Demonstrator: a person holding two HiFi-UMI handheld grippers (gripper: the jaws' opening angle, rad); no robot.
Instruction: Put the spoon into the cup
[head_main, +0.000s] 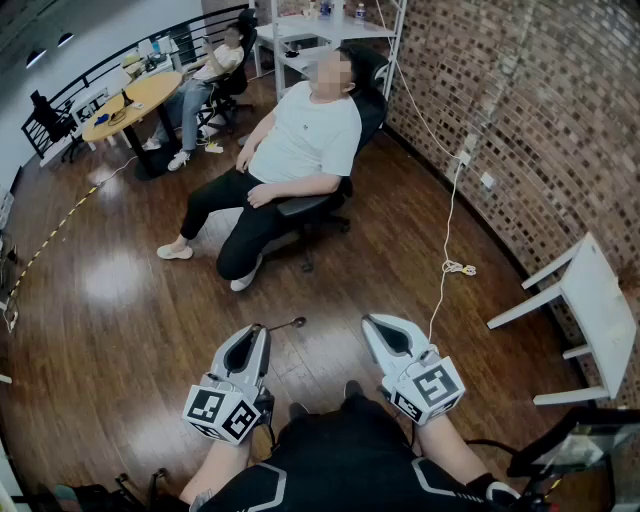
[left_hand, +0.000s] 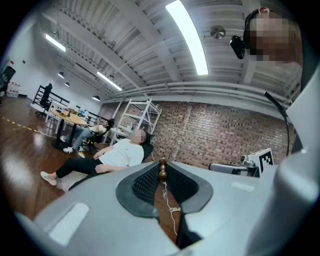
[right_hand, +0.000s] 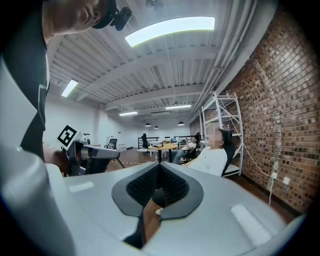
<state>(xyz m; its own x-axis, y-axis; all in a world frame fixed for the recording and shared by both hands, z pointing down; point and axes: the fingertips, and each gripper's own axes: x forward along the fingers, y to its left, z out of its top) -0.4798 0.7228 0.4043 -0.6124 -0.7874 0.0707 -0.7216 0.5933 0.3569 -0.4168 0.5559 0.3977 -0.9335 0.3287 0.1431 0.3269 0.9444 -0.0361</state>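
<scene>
The left gripper (head_main: 260, 332) is clamped on what seems to be the spoon (head_main: 286, 325), a thin dark stem jutting past its jaw tips. It is held about level above the wooden floor (head_main: 120, 340). Beside it, the right gripper (head_main: 371, 322) points almost level, jaws pressed together on nothing.

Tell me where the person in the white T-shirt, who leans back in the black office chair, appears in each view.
Head view: top centre; the person in the white T-shirt lies back, legs towards the left.
Left gripper view: left of centre, small.
Right gripper view: right of centre, small.
Shared landmark: the red brick wall, to the right of the person in every view.
</scene>
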